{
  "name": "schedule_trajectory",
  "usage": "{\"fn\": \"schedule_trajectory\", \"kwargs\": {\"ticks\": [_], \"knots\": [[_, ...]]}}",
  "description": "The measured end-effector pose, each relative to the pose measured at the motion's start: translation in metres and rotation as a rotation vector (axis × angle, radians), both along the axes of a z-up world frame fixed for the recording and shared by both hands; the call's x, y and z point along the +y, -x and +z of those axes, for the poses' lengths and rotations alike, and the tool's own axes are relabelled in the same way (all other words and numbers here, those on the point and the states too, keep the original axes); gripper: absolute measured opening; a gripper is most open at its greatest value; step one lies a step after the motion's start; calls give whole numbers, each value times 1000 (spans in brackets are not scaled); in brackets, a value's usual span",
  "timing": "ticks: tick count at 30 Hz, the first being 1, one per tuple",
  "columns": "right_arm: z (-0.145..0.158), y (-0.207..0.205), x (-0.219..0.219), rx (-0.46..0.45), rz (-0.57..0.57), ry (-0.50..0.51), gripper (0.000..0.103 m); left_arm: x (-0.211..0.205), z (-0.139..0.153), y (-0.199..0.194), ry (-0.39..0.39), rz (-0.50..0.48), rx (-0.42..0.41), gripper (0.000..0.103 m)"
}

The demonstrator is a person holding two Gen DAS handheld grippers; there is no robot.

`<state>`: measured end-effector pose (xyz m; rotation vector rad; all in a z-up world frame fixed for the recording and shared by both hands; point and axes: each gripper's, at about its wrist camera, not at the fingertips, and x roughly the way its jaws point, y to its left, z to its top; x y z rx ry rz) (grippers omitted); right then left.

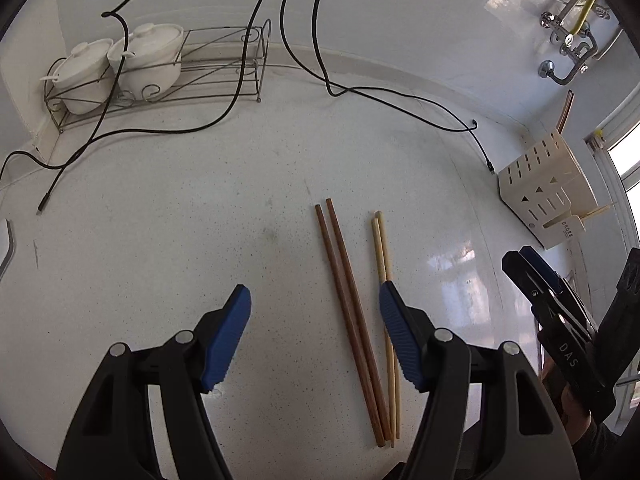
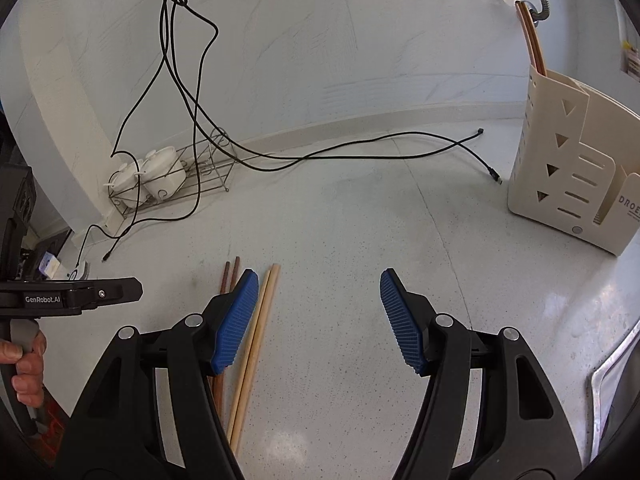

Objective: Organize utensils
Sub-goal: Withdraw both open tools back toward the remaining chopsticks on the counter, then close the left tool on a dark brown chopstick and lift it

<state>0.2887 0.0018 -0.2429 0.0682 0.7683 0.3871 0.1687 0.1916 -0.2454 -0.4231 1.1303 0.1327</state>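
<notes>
A pair of dark brown chopsticks [image 1: 348, 304] and a pair of pale bamboo chopsticks [image 1: 384, 256] lie side by side on the white counter. My left gripper [image 1: 315, 300] is open and empty above them, the brown pair between its fingers. My right gripper [image 2: 318, 284] is open and empty, with the pale pair [image 2: 256, 336] by its left finger and the brown pair [image 2: 230, 274] partly hidden behind it. A cream utensil holder [image 2: 560, 172] stands at the right with brown chopsticks [image 2: 530, 38] upright in it; it also shows in the left wrist view [image 1: 540, 192].
A wire rack [image 1: 160, 76] with two white lidded pots [image 1: 120, 64] stands against the back wall. Black cables [image 1: 360, 92] trail over the counter. A metal sink edge [image 2: 608, 376] is at the right. Wall pipes [image 1: 568, 48] are at the far right.
</notes>
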Motion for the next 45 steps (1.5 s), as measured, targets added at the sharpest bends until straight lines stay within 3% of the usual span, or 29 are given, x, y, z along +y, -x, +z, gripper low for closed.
{"fn": "schedule_trajectory", "kwargs": {"ticks": [10, 26, 37, 40, 45], "knots": [[-12, -5, 4, 45, 18, 17, 61, -17, -40, -4, 46, -13, 140, 66], [-24, -10, 6, 100, 38, 27, 67, -29, -67, -14, 12, -10, 224, 66], [-22, -10, 7, 79, 45, 43, 68, -47, -72, -23, -114, -76, 254, 66], [-21, -11, 7, 77, 42, 44, 68, -53, -75, -26, -171, -97, 280, 72], [-21, -12, 8, 73, 42, 48, 72, -52, -77, -26, -191, -92, 289, 73]]}}
